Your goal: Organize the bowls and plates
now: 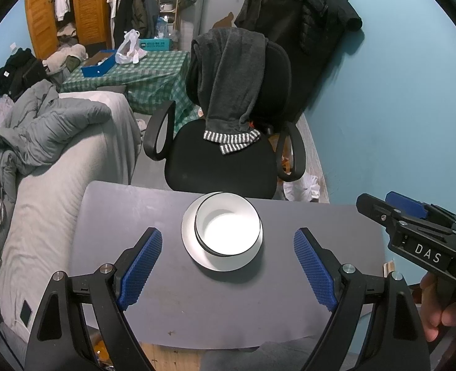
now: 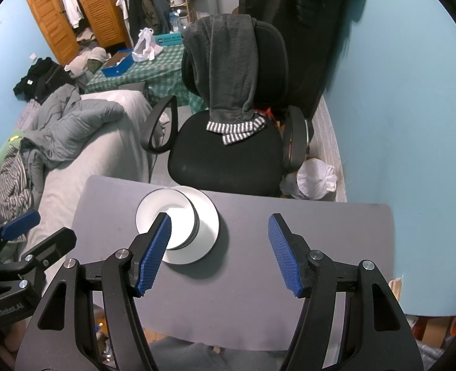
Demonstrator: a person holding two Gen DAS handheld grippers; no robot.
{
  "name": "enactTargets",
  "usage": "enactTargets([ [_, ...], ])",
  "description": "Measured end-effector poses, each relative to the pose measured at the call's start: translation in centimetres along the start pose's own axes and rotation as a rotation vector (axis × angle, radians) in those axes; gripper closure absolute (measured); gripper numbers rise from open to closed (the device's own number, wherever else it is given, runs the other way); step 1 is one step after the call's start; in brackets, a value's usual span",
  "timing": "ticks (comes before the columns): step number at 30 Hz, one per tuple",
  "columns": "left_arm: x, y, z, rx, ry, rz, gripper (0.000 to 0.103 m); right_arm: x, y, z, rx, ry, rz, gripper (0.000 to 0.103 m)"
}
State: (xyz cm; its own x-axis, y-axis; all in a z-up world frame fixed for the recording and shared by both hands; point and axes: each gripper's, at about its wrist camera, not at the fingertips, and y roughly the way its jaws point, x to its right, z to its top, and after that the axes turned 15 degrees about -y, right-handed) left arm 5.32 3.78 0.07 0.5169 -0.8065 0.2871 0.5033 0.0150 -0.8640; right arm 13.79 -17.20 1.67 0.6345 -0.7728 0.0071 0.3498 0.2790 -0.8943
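Note:
A white bowl (image 1: 228, 225) sits on a white plate (image 1: 194, 247), stacked near the far middle of the grey table (image 1: 135, 216). My left gripper (image 1: 228, 266) is open and empty, hovering just short of the stack, which lies between its blue pads. In the right wrist view the bowl (image 2: 169, 213) on the plate (image 2: 208, 216) lies left of centre. My right gripper (image 2: 220, 253) is open and empty; its left pad (image 2: 154, 250) overlaps the bowl's near rim in view. Each gripper also shows at the edge of the other's view.
A black office chair (image 1: 221, 154) draped with a grey garment stands just beyond the table's far edge. A bed with grey bedding (image 1: 58, 160) lies to the left. A blue wall (image 1: 398, 123) runs close on the right. A white bag (image 2: 316, 179) lies on the floor.

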Motion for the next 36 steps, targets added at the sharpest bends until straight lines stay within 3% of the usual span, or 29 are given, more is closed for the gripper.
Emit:
enactTargets([
  [36,1.2,-1.0,-0.7,0.021,-0.040,0.014,0.014,-0.1,0.4,-0.2,-0.006,-0.014,0.016,0.039],
])
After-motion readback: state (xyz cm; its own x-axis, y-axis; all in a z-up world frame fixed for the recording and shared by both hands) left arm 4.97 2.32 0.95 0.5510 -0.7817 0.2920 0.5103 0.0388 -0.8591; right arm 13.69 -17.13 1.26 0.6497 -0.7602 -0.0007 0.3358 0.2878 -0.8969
